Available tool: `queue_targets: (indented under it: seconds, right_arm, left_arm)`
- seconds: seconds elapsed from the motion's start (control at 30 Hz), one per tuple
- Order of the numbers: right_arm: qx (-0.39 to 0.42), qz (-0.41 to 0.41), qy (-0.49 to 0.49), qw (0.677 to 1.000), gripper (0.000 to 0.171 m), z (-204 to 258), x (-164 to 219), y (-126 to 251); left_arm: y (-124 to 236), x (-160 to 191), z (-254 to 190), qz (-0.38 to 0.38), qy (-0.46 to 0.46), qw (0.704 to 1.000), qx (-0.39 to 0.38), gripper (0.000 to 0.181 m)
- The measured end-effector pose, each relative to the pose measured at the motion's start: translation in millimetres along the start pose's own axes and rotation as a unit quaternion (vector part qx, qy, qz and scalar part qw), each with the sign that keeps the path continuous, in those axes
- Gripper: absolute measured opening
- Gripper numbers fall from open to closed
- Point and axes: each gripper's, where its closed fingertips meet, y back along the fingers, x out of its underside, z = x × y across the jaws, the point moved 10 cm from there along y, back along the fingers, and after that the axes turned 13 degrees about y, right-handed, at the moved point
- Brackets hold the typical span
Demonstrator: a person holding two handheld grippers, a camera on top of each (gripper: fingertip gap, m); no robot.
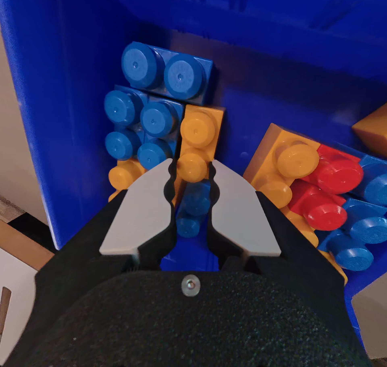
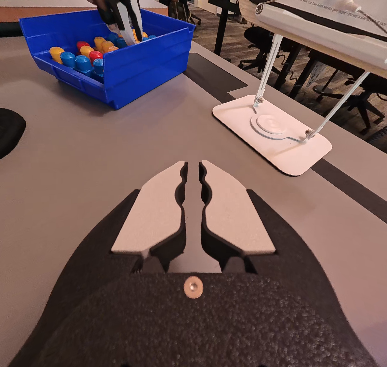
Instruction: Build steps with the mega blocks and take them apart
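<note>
Grey table top (image 2: 104,168), office chairs and desks behind.

Left wrist view: blue bin (image 1: 62,84) holding mega blocks. Left gripper (image 1: 191,166) inside the bin, fingers parted, tips flanking the near stud of a two-stud yellow block (image 1: 199,139); whether they press it, cannot tell. Blue blocks (image 1: 150,97) beside it to the left, a red block (image 1: 326,181) to the right.

Right wrist view: right gripper (image 2: 193,163) above bare table, fingers slightly apart, holding nothing. Bin at far left, the other gripper reaching into it. White stand (image 2: 272,134) at right, carrying a printed board (image 2: 314,28).
</note>
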Motion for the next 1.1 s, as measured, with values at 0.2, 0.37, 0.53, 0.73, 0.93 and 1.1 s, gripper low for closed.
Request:
queue_targets:
  seconds: [0.2,0.37,0.53,0.73,0.93,1.1]
  right_arm:
    - [-0.004,0.0,0.003,1.0,0.01,2,-1,0]
    - [-0.004,-0.01,0.002,1.0,0.01,1,-2,2]
    - [-0.011,-0.026,0.011,1.0,0.01,5,-7,3]
    - [-0.034,-0.052,0.035,0.997,0.017,19,-19,3]
    - [-0.071,-0.055,0.071,0.993,0.048,39,-29,0]
    - [-0.105,-0.055,0.087,0.989,0.06,56,-32,-6]
  left_arm:
    - [5,0,-6,-0.004,-0.021,1.0,-0.016,0.03]
    - [43,-3,-16,-0.041,-0.052,0.997,-0.028,0.03]
    - [107,-14,-51,-0.121,-0.108,0.986,-0.038,0.029]
    - [154,-33,-144,-0.217,-0.195,0.956,0.026,0.03]
    - [141,-46,-246,-0.238,-0.29,0.921,0.101,0.029]
    - [126,-56,-297,-0.247,-0.335,0.898,0.141,0.029]
